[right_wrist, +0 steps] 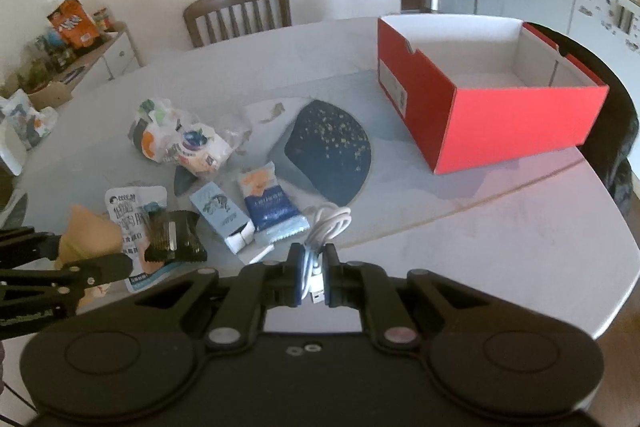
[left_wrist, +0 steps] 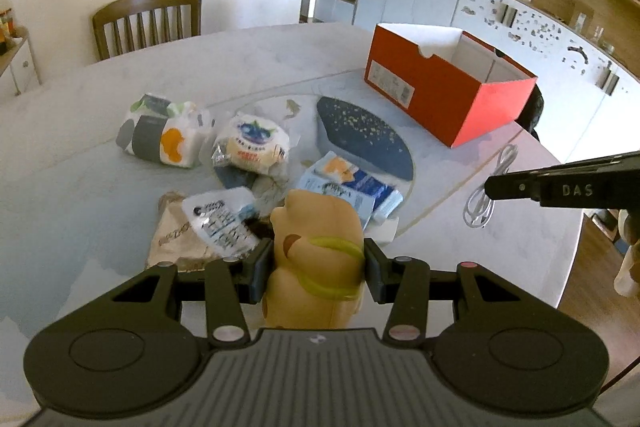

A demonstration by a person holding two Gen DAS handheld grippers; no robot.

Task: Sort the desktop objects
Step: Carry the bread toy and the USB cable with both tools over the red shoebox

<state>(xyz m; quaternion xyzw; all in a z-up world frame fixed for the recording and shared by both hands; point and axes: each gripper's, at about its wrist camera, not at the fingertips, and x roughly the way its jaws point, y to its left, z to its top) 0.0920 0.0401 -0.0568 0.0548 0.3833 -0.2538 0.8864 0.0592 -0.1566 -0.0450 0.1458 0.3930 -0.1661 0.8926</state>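
Now, with left gripper (left_wrist: 316, 269) jaws clamped on the soft tan plush toy with yellow band (left_wrist: 320, 255) and right gripper (right_wrist: 313, 277) jaws shut on the coiled white USB cable (right_wrist: 326, 227), carry both steadily above the desk (right_wrist: 500, 227) clutter toward the open red cardboard box (right_wrist: 492, 123).

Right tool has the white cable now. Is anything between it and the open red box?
Nothing visible blocks it. The right tool is shut on the white cable, and the red box sits open ahead to the right, across bare table. The dark blue cap lies left of that line. The box looks empty.
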